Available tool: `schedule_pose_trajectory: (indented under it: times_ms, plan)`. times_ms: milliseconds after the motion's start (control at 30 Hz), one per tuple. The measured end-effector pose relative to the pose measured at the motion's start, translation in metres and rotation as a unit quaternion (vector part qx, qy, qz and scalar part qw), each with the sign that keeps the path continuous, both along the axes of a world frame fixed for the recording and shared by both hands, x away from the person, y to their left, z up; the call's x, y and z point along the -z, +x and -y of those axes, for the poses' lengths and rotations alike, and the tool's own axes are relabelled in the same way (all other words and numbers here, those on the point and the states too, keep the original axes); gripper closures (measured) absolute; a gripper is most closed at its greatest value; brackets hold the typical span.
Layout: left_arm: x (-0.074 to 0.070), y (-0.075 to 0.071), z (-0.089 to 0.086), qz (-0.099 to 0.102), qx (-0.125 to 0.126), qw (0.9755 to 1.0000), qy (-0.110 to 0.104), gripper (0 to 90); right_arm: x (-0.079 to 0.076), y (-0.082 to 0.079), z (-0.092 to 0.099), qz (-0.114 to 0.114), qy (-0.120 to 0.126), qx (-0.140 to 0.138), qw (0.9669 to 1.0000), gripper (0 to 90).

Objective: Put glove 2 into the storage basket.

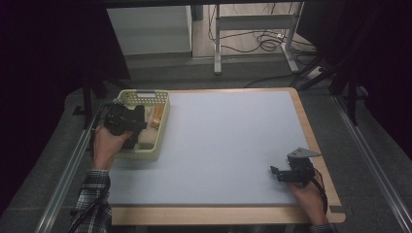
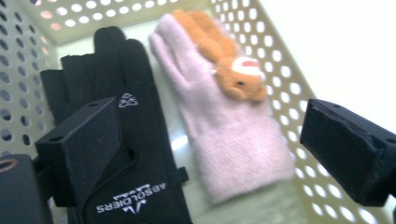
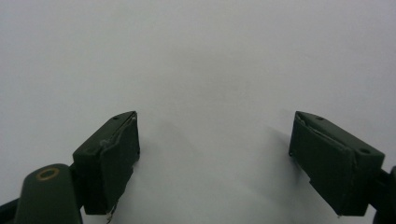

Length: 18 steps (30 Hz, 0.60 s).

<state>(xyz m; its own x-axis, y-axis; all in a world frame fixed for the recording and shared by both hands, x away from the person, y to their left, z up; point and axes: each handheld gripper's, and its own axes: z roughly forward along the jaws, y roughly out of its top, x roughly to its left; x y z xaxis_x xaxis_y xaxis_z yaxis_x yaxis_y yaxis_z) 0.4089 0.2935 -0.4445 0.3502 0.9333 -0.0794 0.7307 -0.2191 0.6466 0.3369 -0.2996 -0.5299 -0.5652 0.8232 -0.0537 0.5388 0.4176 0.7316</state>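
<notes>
Probably a lab: a padded worktop [image 1: 228,145] between metal rails [image 1: 63,179], dark curtains [image 1: 43,58], loose floor cables [image 1: 265,41].

- I see the basket [image 1: 127,97] at the table's [image 1: 228,145] far left edge.
- In it, the black glove [image 2: 135,140] lies beside the fuzzy glove [image 2: 224,135], touching.
- A plush bunny [image 2: 233,65] sits on the fuzzy glove.

A pale yellow perforated basket [image 2: 285,70] holds a black glove [image 2: 135,135] with white lettering and a pink glove [image 2: 224,126] bearing an orange plush animal [image 2: 229,60]; the mat [image 1: 233,145] is light grey, the sleeve [image 1: 94,194] plaid
</notes>
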Motion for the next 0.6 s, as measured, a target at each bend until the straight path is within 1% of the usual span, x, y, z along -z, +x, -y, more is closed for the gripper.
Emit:
schedule_pose_trajectory:
  times_ms: [167,200,300,367,433,600]
  plan:
    - [-0.004,-0.012,0.006,0.016,0.024,0.9996,-0.006,2.1,0.0,0.0,0.0,0.0,0.0,0.0,1.0,15.9]
    - [-0.004,-0.015,0.008,0.018,0.026,0.9995,-0.006,1.4,0.0,0.0,0.0,0.0,0.0,0.0,1.0,15.9]
    - [-0.004,-0.023,0.015,0.029,0.033,0.9991,0.003,0.0,0.0,0.0,0.0,-0.001,-0.001,0.0,1.0,15.9]
    - [-0.005,-0.028,0.019,0.034,0.038,0.9987,0.002,0.0,0.0,0.0,0.0,-0.001,-0.001,0.0,1.0,15.9]
    - [-0.007,-0.032,0.023,0.038,0.044,0.9983,-0.003,0.0,0.0,0.0,0.0,-0.001,-0.001,0.0,1.0,15.9]
    - [-0.009,-0.045,0.037,0.052,0.069,0.9962,-0.011,0.0,0.0,0.0,0.0,-0.001,-0.001,0.0,1.0,15.9]
